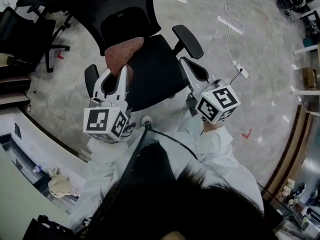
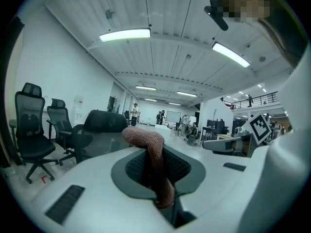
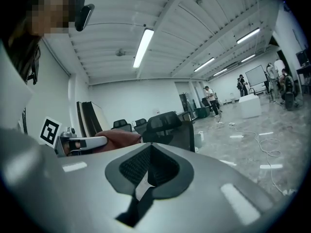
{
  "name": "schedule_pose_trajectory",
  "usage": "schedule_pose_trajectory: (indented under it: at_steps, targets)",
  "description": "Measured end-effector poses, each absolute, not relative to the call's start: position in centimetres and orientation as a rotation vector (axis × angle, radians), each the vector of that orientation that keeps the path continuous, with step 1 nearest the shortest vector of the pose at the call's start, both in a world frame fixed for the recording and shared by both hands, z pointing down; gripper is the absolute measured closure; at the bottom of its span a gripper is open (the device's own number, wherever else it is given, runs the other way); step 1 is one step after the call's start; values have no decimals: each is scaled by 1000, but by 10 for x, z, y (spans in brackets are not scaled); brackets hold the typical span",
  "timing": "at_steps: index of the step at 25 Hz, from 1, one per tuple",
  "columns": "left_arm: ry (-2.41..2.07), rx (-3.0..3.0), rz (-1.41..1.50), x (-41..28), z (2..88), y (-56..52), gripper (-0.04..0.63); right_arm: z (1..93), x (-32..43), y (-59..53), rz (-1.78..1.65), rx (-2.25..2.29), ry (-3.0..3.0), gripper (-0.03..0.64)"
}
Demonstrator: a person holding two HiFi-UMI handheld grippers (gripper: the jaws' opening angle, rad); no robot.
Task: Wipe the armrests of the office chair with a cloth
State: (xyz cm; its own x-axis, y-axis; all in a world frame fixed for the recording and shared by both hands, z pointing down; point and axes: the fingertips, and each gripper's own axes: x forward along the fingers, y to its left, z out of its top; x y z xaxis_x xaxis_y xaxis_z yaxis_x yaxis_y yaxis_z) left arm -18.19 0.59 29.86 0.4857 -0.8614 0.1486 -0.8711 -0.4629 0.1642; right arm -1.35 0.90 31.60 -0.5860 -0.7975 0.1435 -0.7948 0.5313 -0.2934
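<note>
A black office chair (image 1: 155, 74) stands in front of me, with its right armrest (image 1: 188, 40) and left armrest (image 1: 91, 78) at the sides of the seat. My left gripper (image 1: 116, 70) is shut on a reddish-brown cloth (image 1: 122, 54), held above the seat's left side near the left armrest. In the left gripper view the cloth (image 2: 148, 142) droops between the jaws of the left gripper (image 2: 154, 166). My right gripper (image 1: 186, 62) hovers by the seat's right edge below the right armrest. Its jaws are shut with nothing in them in the right gripper view (image 3: 149, 164).
Other black office chairs (image 1: 30, 29) stand at the upper left. A white cable and power strip (image 1: 238, 67) lie on the marble floor to the right, with a red floor mark (image 1: 246, 133) nearer. A white counter (image 1: 30, 149) runs along the lower left.
</note>
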Motion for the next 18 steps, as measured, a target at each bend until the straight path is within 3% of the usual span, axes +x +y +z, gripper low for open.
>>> schedule_pose_trajectory:
  at_steps: [5, 18]
  targets:
    - [-1565, 2469, 50, -139, 286, -40, 557, 303, 23, -38, -514, -1340, 2780, 615]
    - [-1835, 2239, -95, 65, 287, -111, 557, 309, 198, -101, -516, -925, 3080, 615]
